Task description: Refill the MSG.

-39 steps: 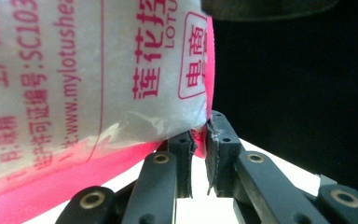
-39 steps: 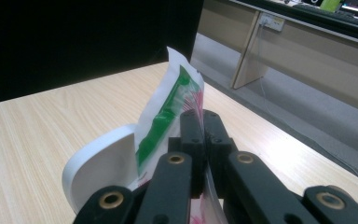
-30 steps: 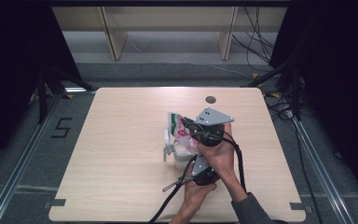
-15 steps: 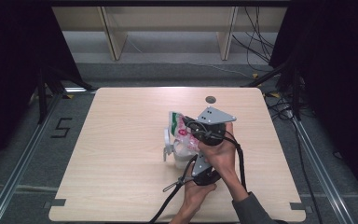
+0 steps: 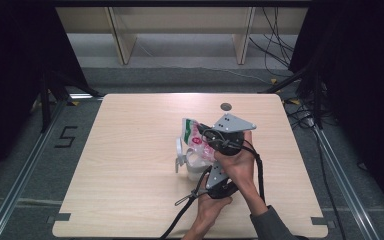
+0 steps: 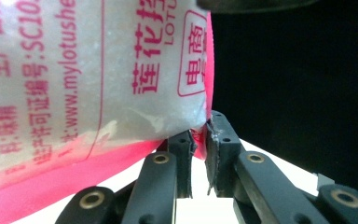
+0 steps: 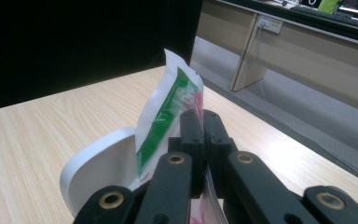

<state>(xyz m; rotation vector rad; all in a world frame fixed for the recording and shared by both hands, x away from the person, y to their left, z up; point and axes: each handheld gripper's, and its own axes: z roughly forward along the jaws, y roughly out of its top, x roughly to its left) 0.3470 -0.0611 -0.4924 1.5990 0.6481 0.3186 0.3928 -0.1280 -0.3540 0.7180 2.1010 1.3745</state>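
A clear bag of white granules (image 5: pixel 194 136) with pink print and a green top strip is held tilted over a white cup with a handle (image 5: pixel 185 161) near the table's middle. My right gripper (image 5: pixel 207 139), the one with the grey plate, is shut on the bag's upper edge; in the right gripper view its jaws (image 7: pixel 202 125) pinch the film beside the green strip (image 7: pixel 165 116), with the white cup (image 7: pixel 98 170) below. My left gripper (image 5: pixel 211 172) is shut on the bag's lower part; in the left gripper view its jaws (image 6: pixel 200 137) clamp the bag's (image 6: pixel 74 79) pink bottom corner.
A small dark round disc (image 5: pixel 225 106) lies near the far edge of the wooden table (image 5: pixel 130 150). Wooden shelving legs (image 5: pixel 122 40) stand beyond the table. Cables (image 5: pixel 280 45) run along the floor at the right. Black cables (image 5: pixel 187 210) trail from the grippers toward the near edge.
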